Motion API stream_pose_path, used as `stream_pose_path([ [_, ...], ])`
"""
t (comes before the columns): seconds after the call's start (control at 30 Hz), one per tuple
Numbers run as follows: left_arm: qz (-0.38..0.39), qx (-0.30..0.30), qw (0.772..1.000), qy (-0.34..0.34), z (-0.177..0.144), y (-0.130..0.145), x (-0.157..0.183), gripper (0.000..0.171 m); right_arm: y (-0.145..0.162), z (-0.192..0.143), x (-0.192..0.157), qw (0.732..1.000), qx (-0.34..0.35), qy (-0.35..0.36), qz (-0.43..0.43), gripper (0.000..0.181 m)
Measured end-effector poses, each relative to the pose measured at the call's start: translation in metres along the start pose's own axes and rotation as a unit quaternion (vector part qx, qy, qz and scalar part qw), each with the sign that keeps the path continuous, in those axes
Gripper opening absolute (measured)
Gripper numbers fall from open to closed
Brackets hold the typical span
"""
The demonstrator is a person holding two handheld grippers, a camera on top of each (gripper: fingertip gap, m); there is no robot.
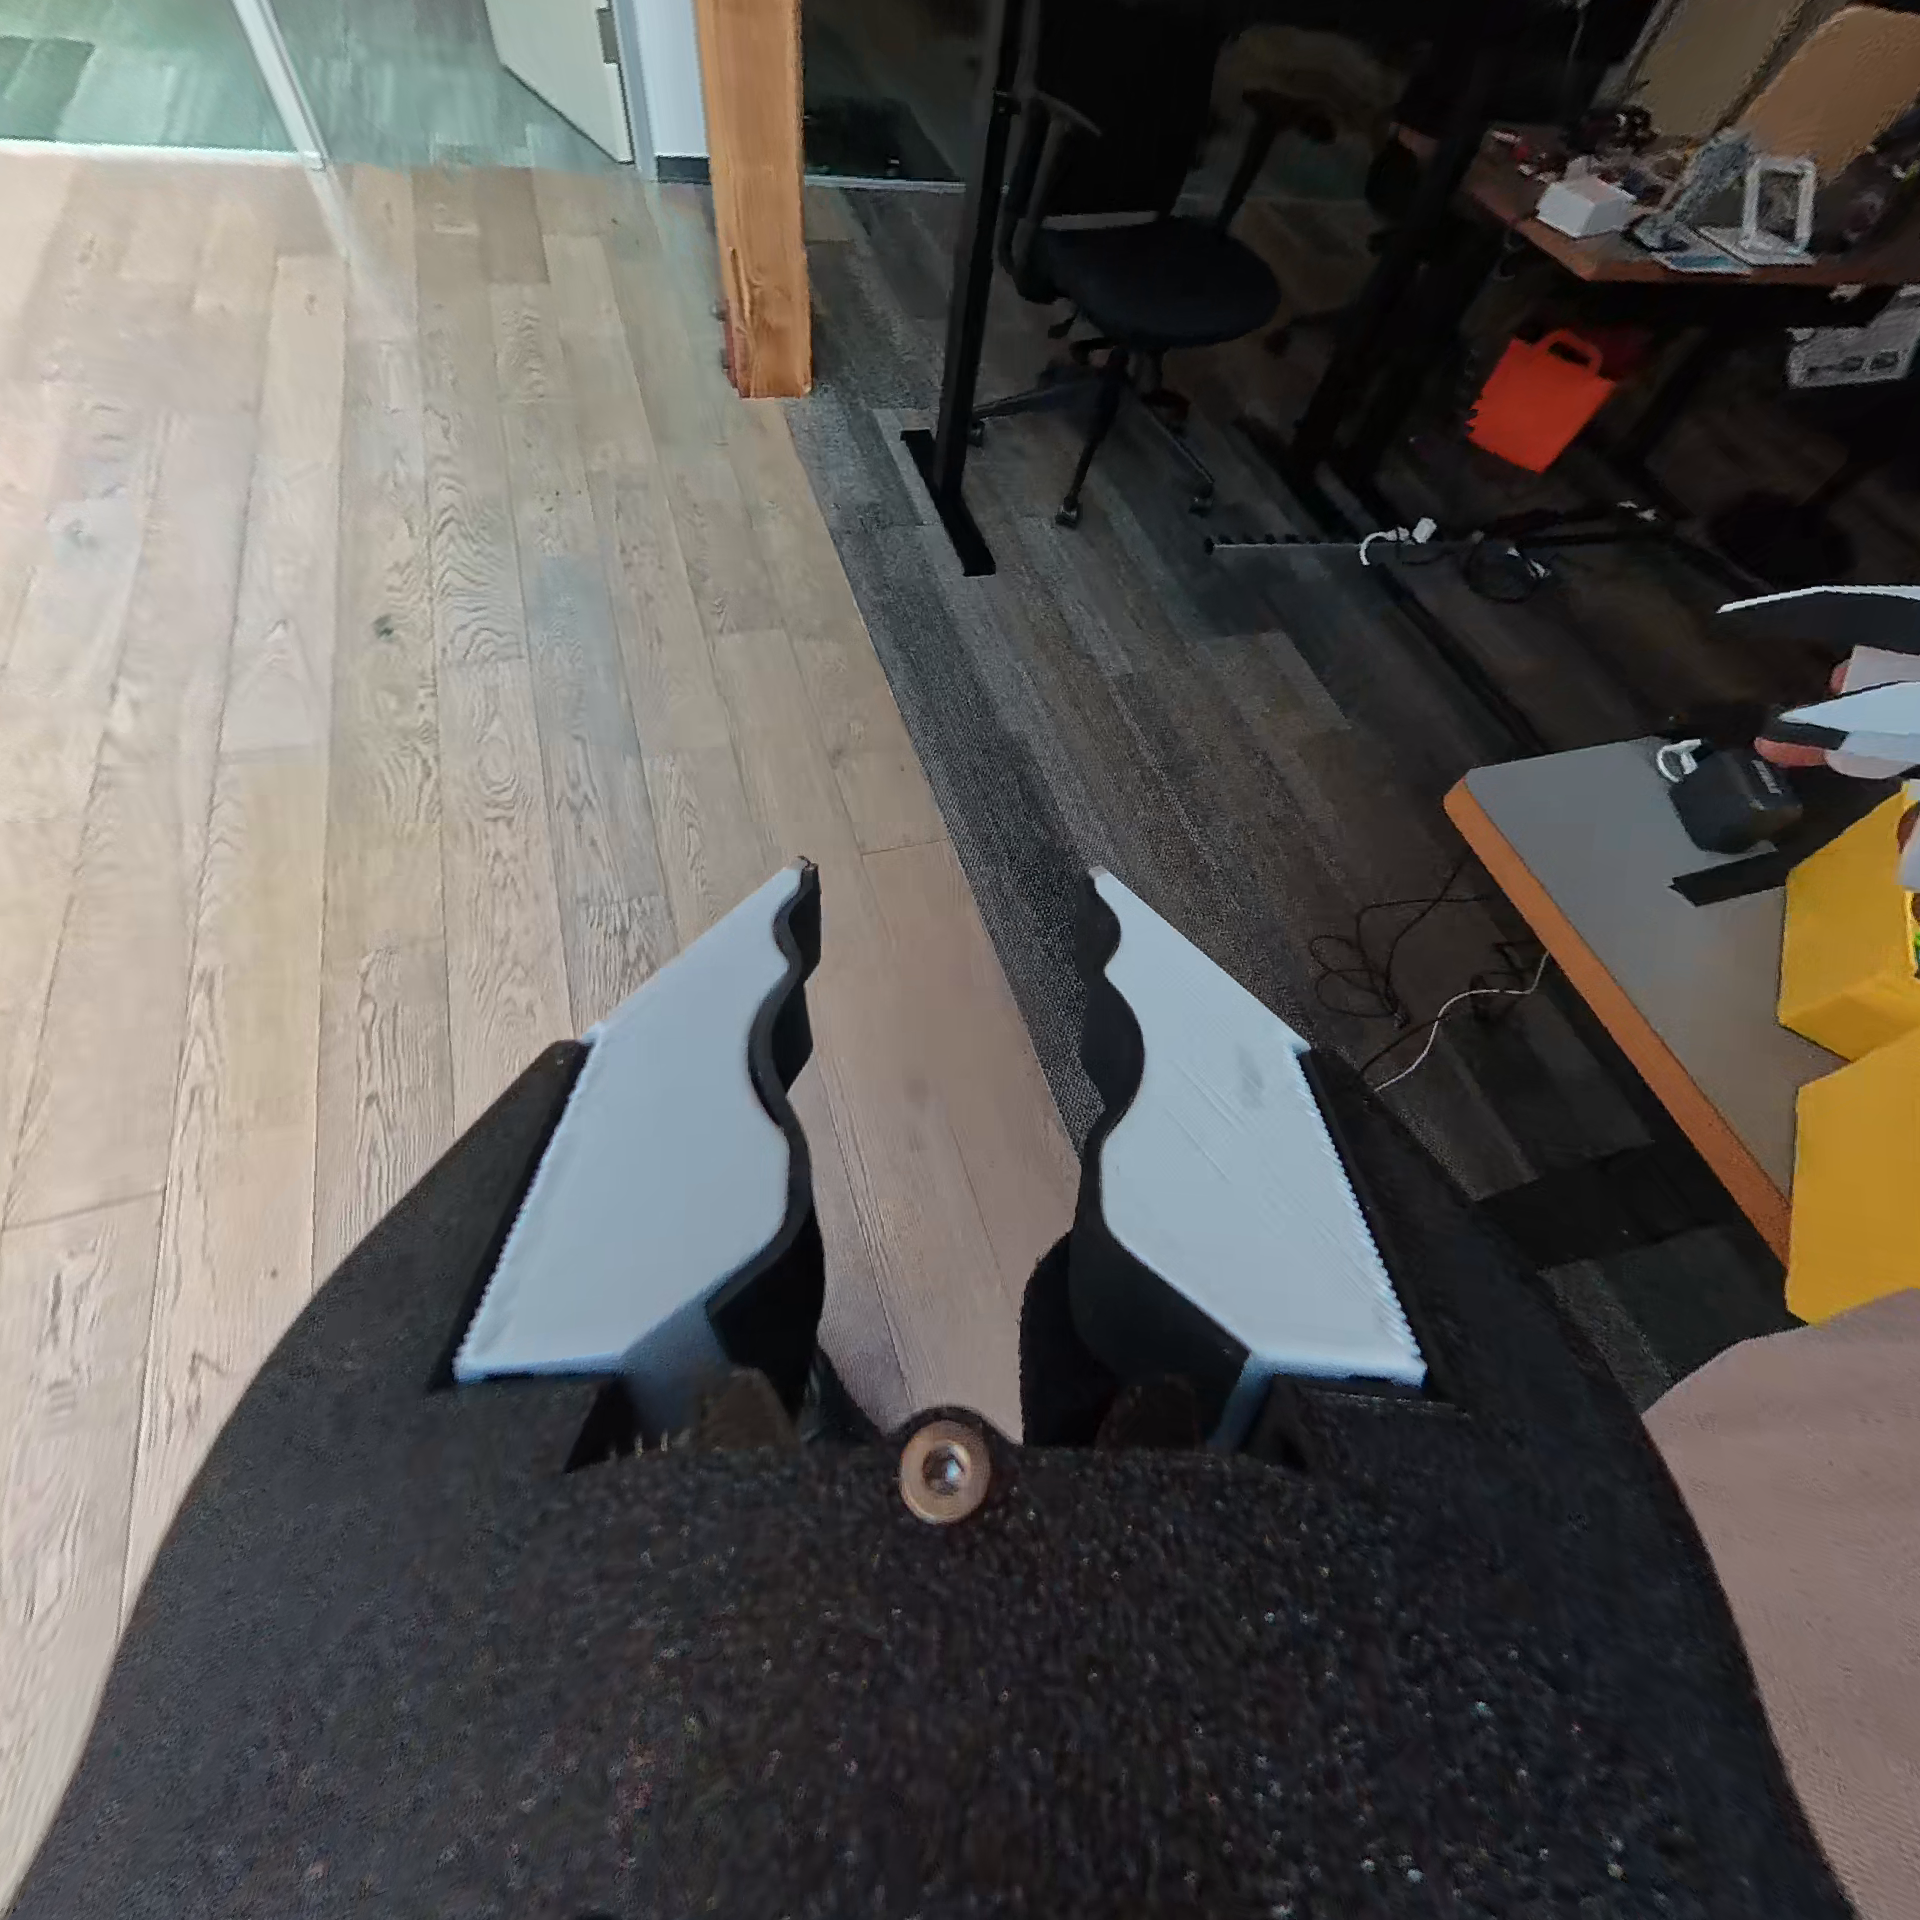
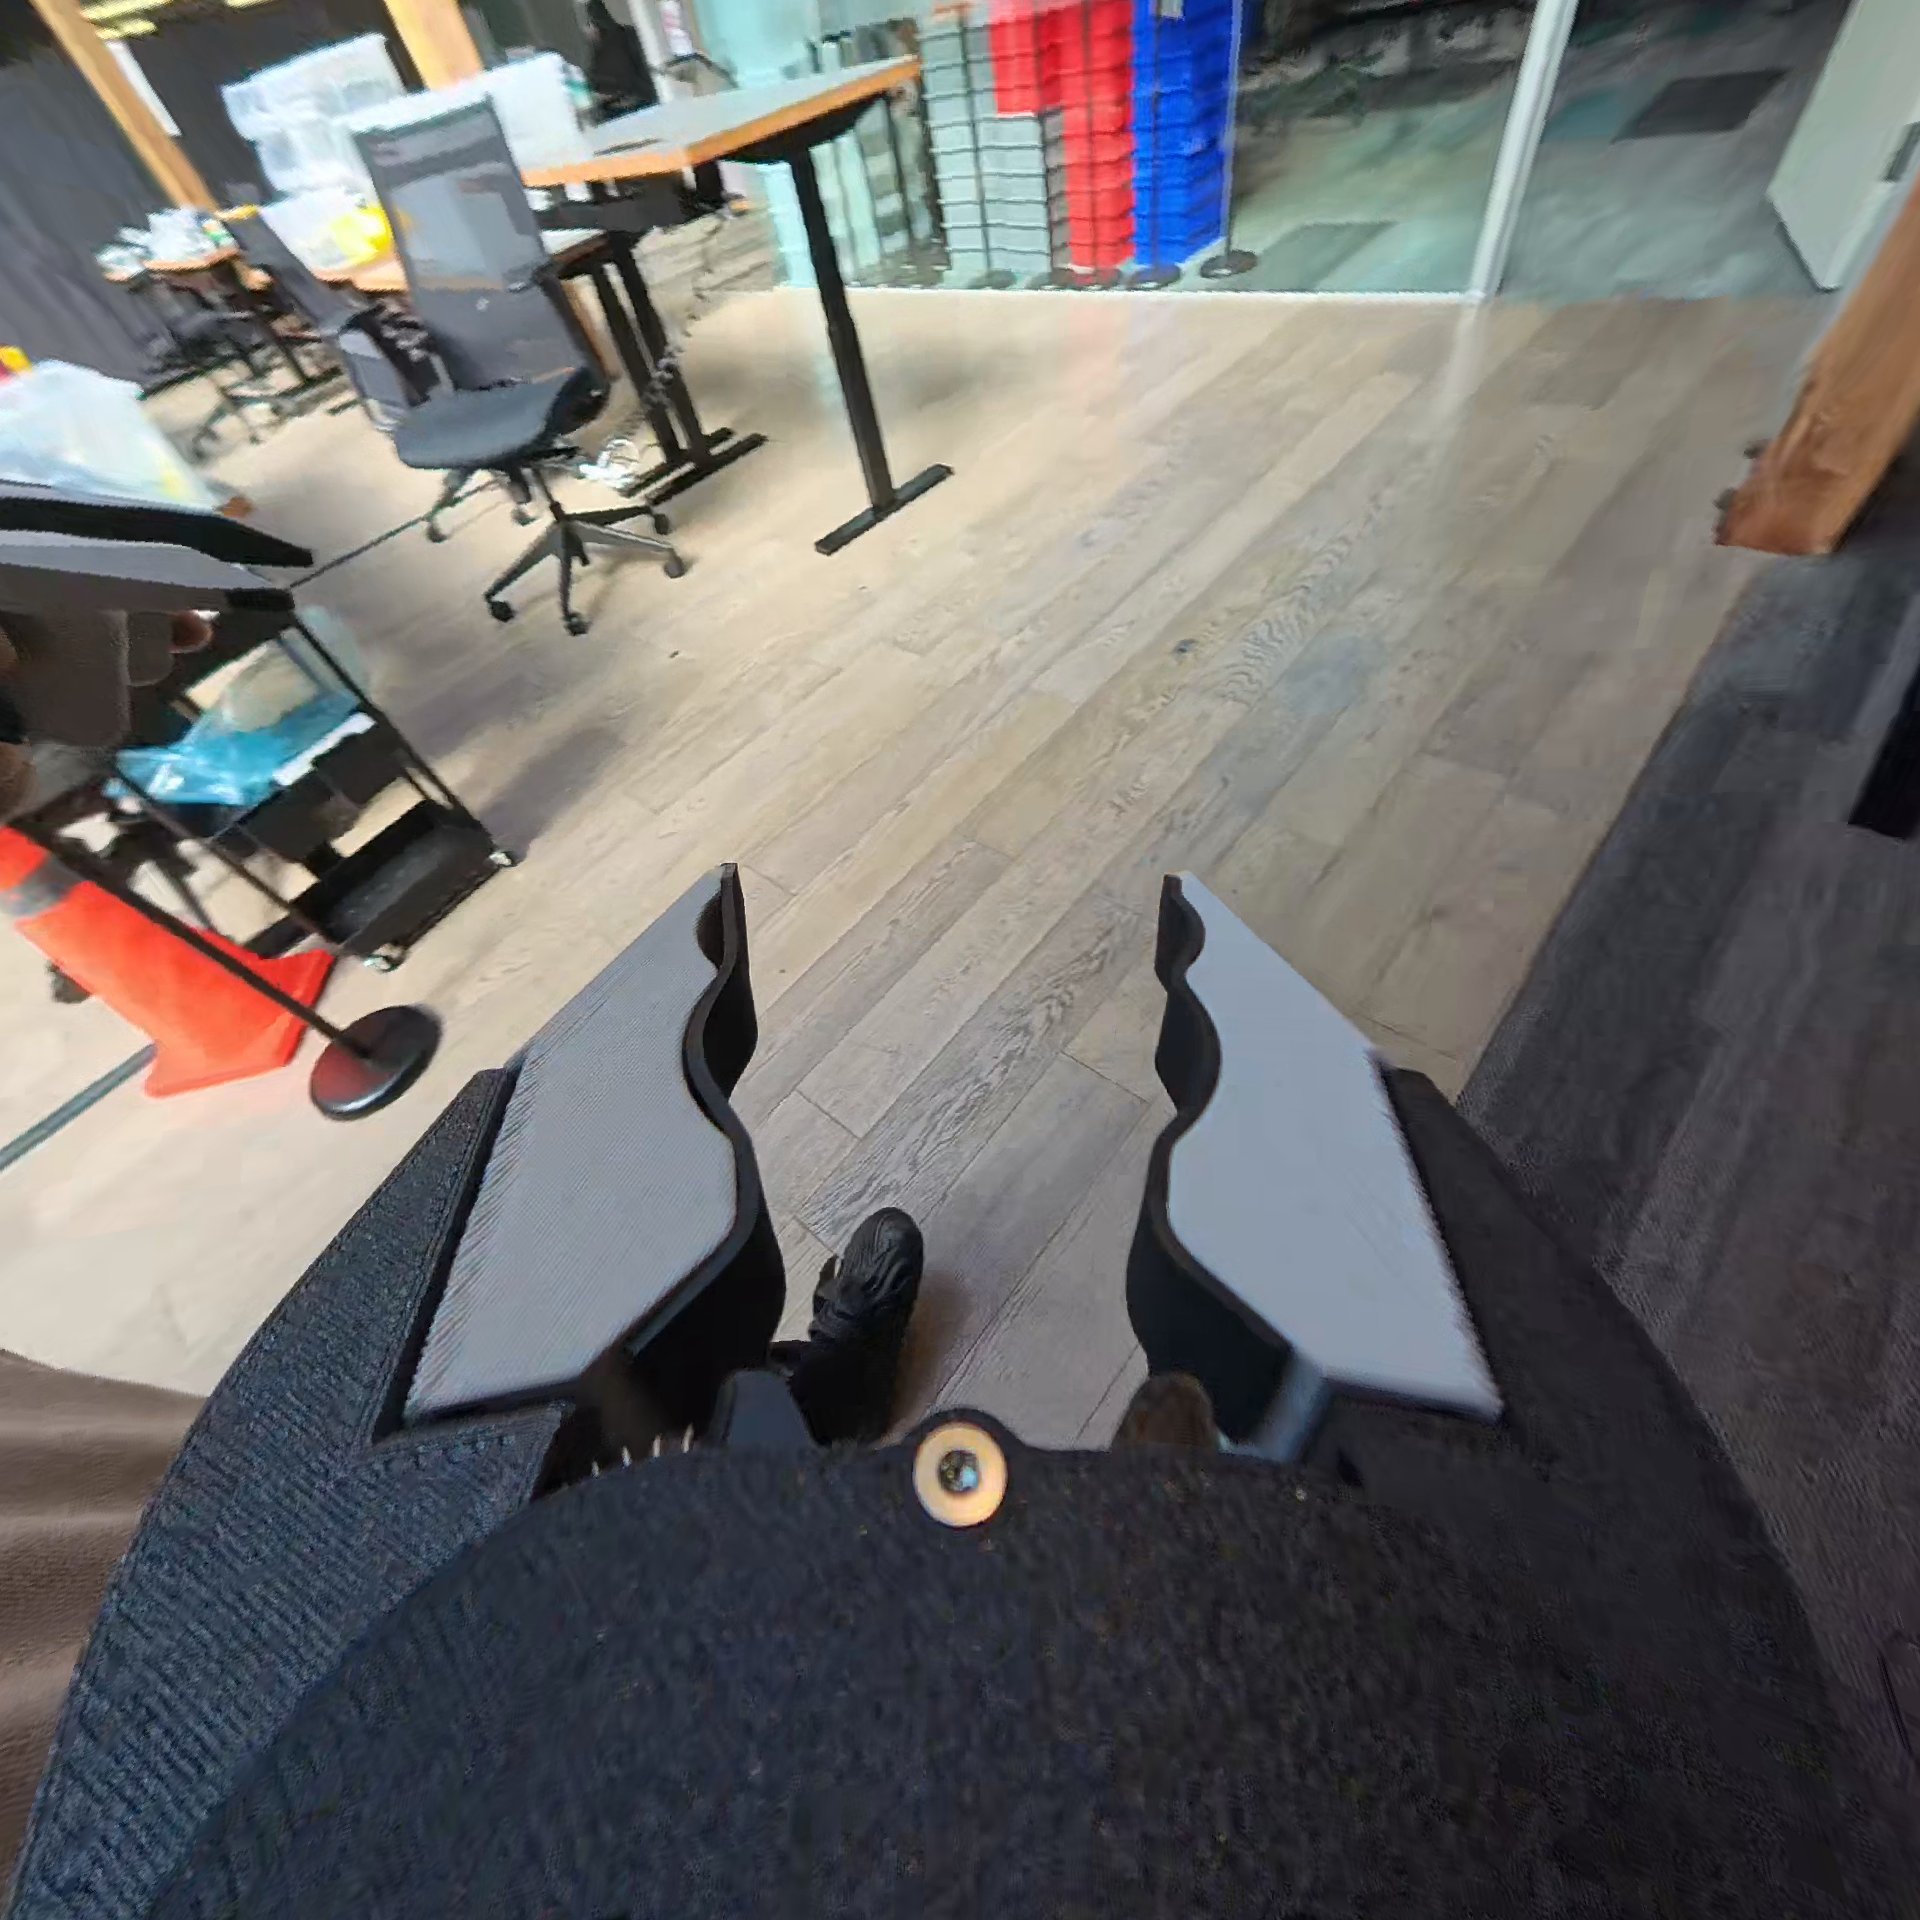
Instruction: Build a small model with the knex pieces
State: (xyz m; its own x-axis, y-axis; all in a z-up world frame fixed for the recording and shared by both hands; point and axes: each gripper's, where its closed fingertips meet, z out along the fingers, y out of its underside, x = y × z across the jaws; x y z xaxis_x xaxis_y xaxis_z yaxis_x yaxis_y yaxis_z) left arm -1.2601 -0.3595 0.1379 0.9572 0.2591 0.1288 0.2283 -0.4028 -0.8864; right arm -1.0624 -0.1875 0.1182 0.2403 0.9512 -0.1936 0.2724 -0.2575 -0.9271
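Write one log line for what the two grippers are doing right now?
left hand-held gripper: open, empty, above wooden floor | right hand-held gripper: open, empty, above wooden floor, black shoe below

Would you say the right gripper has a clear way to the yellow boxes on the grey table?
Probably yes: the right gripper hangs open, empty, beside the yellow boxes on the grey table, nothing between.

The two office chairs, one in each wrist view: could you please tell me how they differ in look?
The left-view office chair stands on dark carpet under a dark desk; its backrest is hard to make out in the shade. The right-view office chair stands on the light wood floor beside an orange-edged desk, with a tall grey backrest. Both have black seats and wheeled star bases.
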Motion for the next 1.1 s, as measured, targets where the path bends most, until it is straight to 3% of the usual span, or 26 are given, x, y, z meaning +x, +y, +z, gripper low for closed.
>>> stream_pose_path([
  [0.13, 0.066, -0.007, 0.994, 0.091, 0.142, -0.046, -0.020, 0.051, -0.010, 0.043, 0.090, 0.989, -0.008, 0.125, 0.075, 0.079],
  [0.23, 0.089, -0.041, 0.977, 0.189, 0.254, -0.087, -0.013, 0.051, -0.063, 0.065, 0.142, 0.978, -0.001, 0.196, 0.070, 0.081],
  [0.3, 0.127, -0.042, 0.955, 0.265, 0.314, -0.140, 0.014, 0.051, -0.095, 0.065, 0.178, 0.967, 0.003, 0.247, 0.061, 0.080],
  [0.37, 0.192, -0.025, 0.922, 0.335, 0.365, -0.196, 0.049, 0.051, -0.108, 0.059, 0.219, 0.951, 0.007, 0.297, 0.084, 0.080],
  [0.47, 0.276, -0.017, 0.869, 0.410, 0.443, -0.251, 0.098, 0.051, -0.104, 0.055, 0.284, 0.924, 0.025, 0.354, 0.139, 0.080],
  [0.53, 0.301, -0.008, 0.848, 0.437, 0.497, -0.281, 0.128, 0.051, -0.093, 0.062, 0.330, 0.910, 0.030, 0.379, 0.163, 0.081],
  [0.6, 0.298, 0.011, 0.843, 0.448, 0.550, -0.309, 0.157, 0.051, -0.083, 0.075, 0.385, 0.899, 0.039, 0.398, 0.178, 0.082],
  [0.7, 0.252, 0.016, 0.861, 0.441, 0.633, -0.337, 0.196, 0.051, -0.086, 0.093, 0.481, 0.881, 0.063, 0.424, 0.199, 0.082],
  [0.8, 0.206, 0.001, 0.883, 0.422, 0.706, -0.364, 0.227, 0.054, -0.130, 0.095, 0.581, 0.868, 0.089, 0.446, 0.197, 0.085],
  [0.97, 0.256, -0.013, 0.859, 0.442, 0.814, -0.407, 0.271, 0.055, -0.205, 0.060, 0.710, 0.856, 0.075, 0.499, 0.111, 0.085],
  [1.1, 0.237, -0.053, 0.845, 0.476, 0.915, -0.429, 0.315, 0.057, -0.203, 0.019, 0.791, 0.818, 0.068, 0.557, 0.127, 0.084],
])
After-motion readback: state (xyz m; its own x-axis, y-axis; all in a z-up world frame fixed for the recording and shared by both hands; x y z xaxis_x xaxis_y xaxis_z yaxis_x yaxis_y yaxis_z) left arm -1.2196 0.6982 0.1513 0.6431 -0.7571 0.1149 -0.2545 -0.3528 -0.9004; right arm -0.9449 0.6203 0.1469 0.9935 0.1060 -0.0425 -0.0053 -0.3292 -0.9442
